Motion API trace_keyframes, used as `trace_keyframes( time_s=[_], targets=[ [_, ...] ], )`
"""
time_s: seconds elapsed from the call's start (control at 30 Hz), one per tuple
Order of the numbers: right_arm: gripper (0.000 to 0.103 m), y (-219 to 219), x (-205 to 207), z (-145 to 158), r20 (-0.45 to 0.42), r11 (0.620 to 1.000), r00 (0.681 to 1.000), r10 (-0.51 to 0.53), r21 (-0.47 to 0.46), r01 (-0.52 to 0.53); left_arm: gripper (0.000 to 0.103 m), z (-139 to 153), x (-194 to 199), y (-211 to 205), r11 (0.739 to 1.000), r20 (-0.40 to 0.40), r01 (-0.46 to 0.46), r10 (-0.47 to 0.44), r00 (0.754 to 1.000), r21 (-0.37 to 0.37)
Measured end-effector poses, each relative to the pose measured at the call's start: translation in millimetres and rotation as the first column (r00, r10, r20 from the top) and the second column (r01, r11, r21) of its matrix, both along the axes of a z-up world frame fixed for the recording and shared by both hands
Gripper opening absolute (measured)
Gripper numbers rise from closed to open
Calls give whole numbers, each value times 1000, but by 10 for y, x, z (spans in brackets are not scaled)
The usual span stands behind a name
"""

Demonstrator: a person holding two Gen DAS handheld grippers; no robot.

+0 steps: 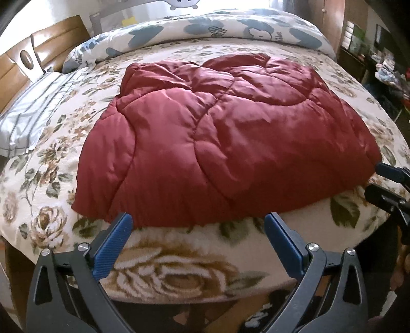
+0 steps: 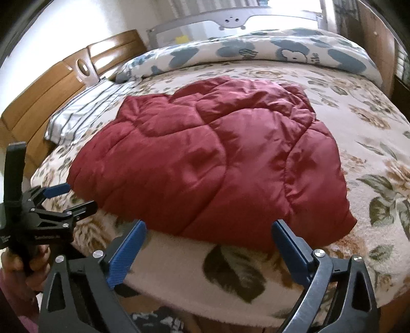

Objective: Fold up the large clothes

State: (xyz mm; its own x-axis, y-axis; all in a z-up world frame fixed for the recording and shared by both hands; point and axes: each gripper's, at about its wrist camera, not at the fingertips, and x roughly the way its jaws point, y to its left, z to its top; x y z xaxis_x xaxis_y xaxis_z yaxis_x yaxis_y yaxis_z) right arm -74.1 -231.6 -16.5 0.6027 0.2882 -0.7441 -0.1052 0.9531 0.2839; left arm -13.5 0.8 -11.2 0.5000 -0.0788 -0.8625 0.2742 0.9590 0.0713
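Note:
A dark red quilted padded garment (image 1: 217, 135) lies bunched and folded over on the floral blanket of the bed (image 1: 51, 205); it fills the middle of the right wrist view too (image 2: 205, 164). My left gripper (image 1: 198, 221) stands open just before the garment's near hem, nothing between its blue pads. My right gripper (image 2: 208, 228) is also open at the hem, toward the garment's right corner. In the left wrist view the right gripper (image 1: 376, 179) shows at the right edge. The left gripper (image 2: 77, 196) appears at the left of the right wrist view, held by a hand (image 2: 33, 266).
A white and blue patterned duvet (image 1: 230, 28) lies rolled along the far side of the bed. A striped pillow (image 1: 33, 112) sits at the left by the wooden headboard (image 1: 15, 66). A grey bed rail (image 2: 230, 20) stands behind. Cluttered shelves (image 1: 384, 71) are at the right.

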Motion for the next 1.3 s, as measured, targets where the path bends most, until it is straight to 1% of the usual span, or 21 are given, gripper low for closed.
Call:
trace_keyframes(
  time_s=[0.2, 0.37, 0.5, 0.6, 0.73, 0.83, 1.3],
  targets=[
    [98, -12, -133, 141, 6, 1000, 1000, 11, 3, -11, 103, 174, 12, 97, 999, 20, -35, 35, 999, 2],
    [100, -44, -124, 342, 0, 1000, 1000, 3, 22, -3, 103, 293, 85, 185, 997, -16, -62, 62, 998, -36],
    [100, -41, -84, 438, 16, 1000, 1000, 5, 29, -6, 103, 338, 159, 208, 995, -17, -84, 83, 996, -52],
    [100, -33, 6, 404, 10, 999, 1000, 2, 34, -2, 103, 332, 225, 194, 994, -31, -91, 89, 996, -65],
    [100, -38, 142, 314, -15, 998, 1000, -7, 61, 8, 103, 339, 297, 179, 993, -33, -101, 99, 995, -62],
    [100, -40, 223, 271, -31, 998, 999, -13, 65, 15, 103, 335, 349, 172, 992, -38, -111, 109, 993, -60],
    [100, -75, 452, 301, -31, 996, 999, -28, 80, 30, 103, 395, 480, 107, 993, -17, -113, 112, 994, -43]
  ],
)
